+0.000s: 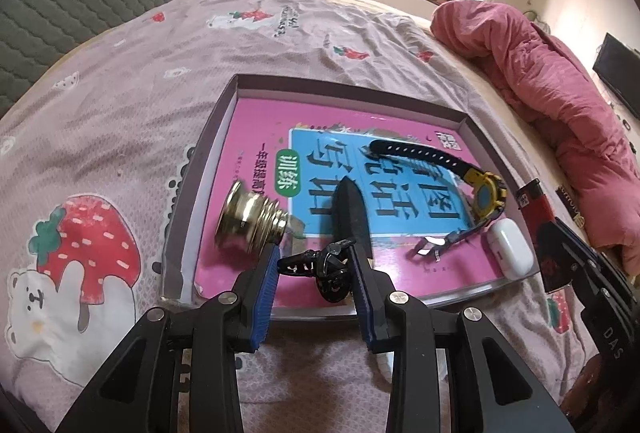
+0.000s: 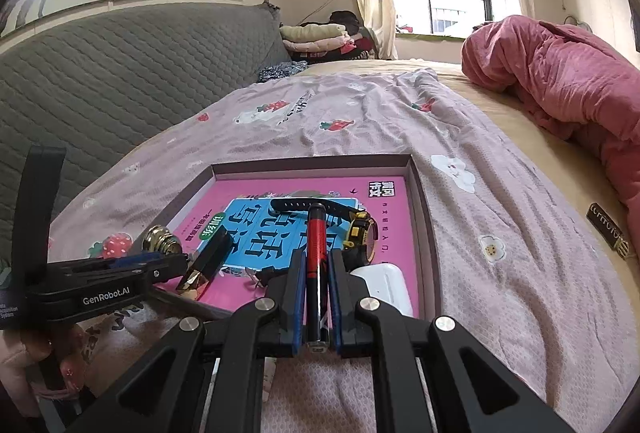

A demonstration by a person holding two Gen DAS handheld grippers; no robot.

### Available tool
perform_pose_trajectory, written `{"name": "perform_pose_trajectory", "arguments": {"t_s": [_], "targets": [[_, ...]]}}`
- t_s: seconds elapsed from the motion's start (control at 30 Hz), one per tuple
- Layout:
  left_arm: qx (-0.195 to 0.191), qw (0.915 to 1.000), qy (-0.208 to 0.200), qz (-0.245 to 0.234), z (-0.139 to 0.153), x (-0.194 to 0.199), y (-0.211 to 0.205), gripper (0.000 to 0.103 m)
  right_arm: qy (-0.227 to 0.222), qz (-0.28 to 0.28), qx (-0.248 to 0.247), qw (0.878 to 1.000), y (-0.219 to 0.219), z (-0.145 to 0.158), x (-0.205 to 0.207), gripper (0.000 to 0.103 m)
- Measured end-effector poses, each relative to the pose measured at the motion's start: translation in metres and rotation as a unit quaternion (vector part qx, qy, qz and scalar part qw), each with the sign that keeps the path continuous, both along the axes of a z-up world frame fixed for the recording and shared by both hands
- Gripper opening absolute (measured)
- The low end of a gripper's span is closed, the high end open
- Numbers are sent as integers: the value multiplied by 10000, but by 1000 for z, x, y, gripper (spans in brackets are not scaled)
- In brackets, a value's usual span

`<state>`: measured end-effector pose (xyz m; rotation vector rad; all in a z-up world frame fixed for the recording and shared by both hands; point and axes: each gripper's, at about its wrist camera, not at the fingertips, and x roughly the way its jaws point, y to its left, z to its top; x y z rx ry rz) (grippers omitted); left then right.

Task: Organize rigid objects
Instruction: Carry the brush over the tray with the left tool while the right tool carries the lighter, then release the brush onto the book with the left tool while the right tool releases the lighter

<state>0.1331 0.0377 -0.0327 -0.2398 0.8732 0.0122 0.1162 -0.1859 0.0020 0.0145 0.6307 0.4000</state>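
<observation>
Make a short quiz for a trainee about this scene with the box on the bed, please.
1. True or false: the right gripper is empty.
2. What lies next to the white earbud case in the box? A) yellow watch B) spoon C) cup
3. What does the left gripper hold?
Key: 1 false, it grips a red and black lighter; 2 A; 3 a black clip.

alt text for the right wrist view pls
The right tongs clamp a red and black lighter over a shallow box on a bed. In the box lie a pink book, a yellow watch and a white earbud case.
</observation>
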Motion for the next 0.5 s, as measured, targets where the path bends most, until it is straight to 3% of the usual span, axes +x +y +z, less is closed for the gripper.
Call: {"name": "perform_pose_trajectory", "arguments": {"t_s": [0.5], "targets": [[215,9997,-85,-3,-3,2,2,36,-60,252,-211,9994,19,-10,10,11]]}}
